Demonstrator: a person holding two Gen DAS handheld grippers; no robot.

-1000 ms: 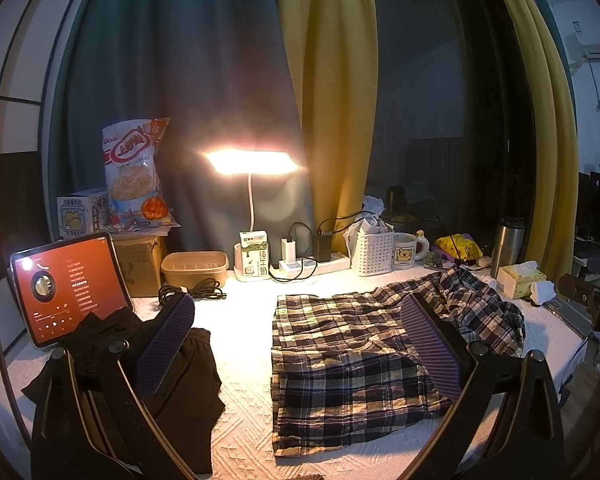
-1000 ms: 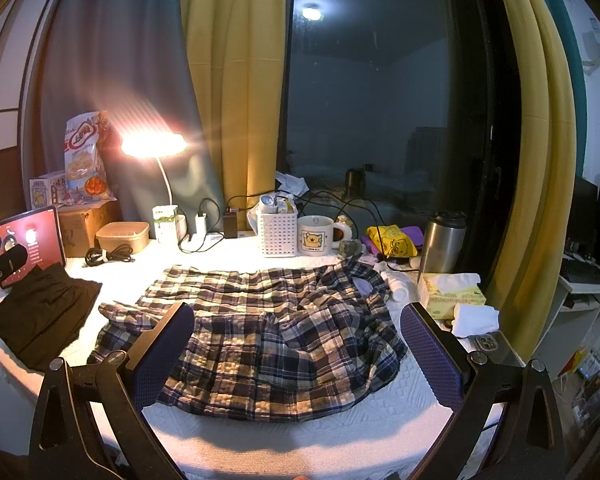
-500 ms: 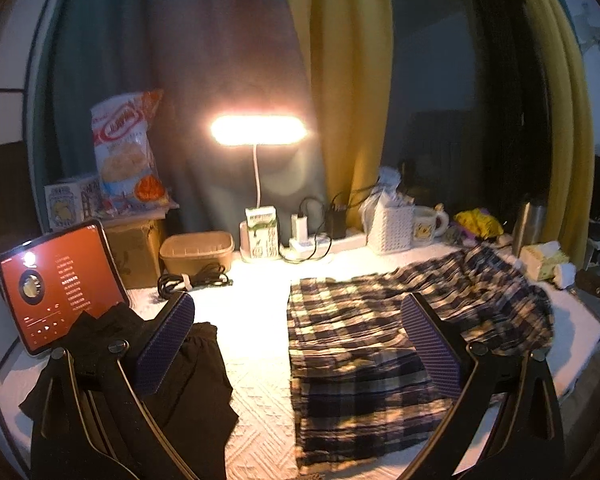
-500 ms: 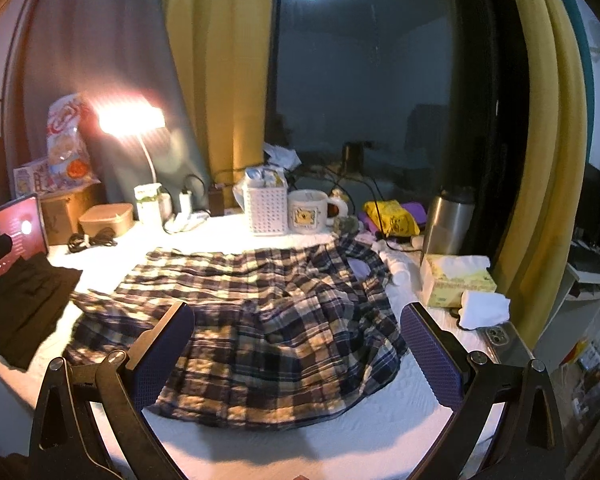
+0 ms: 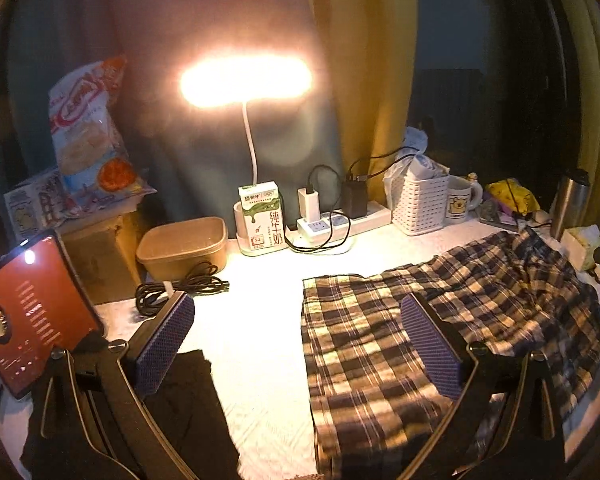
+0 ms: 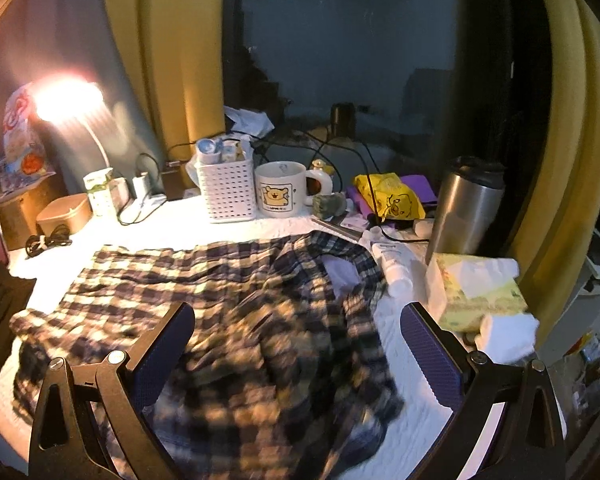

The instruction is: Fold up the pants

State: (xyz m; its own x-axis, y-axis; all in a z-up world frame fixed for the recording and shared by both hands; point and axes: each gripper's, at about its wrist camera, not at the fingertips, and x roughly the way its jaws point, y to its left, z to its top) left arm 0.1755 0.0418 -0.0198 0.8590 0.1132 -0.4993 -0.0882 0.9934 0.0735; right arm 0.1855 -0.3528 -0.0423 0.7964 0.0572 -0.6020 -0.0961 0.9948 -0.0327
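Plaid pants (image 5: 440,320) lie spread on the white quilted table (image 5: 256,312), leg ends to the left and rumpled waist to the right. In the right wrist view the same plaid pants (image 6: 228,300) fill the middle, bunched at the near right. My left gripper (image 5: 296,340) hovers open over the leg ends, its right finger above the plaid cloth and its left finger above a dark garment (image 5: 188,400). My right gripper (image 6: 296,344) is open above the waist end, with nothing between its fingers.
Along the back stand a lit desk lamp (image 5: 246,80), milk carton (image 5: 260,216), power strip (image 5: 340,220), white basket (image 6: 226,188), mug (image 6: 280,188) and steel flask (image 6: 466,204). A tablet (image 5: 24,312) stands at the left; a tissue box (image 6: 476,292) sits at the right edge.
Both grippers have moved forward and lower toward the table, so the pants and the objects at the back look larger. Both have stayed open and the pants lie as before.
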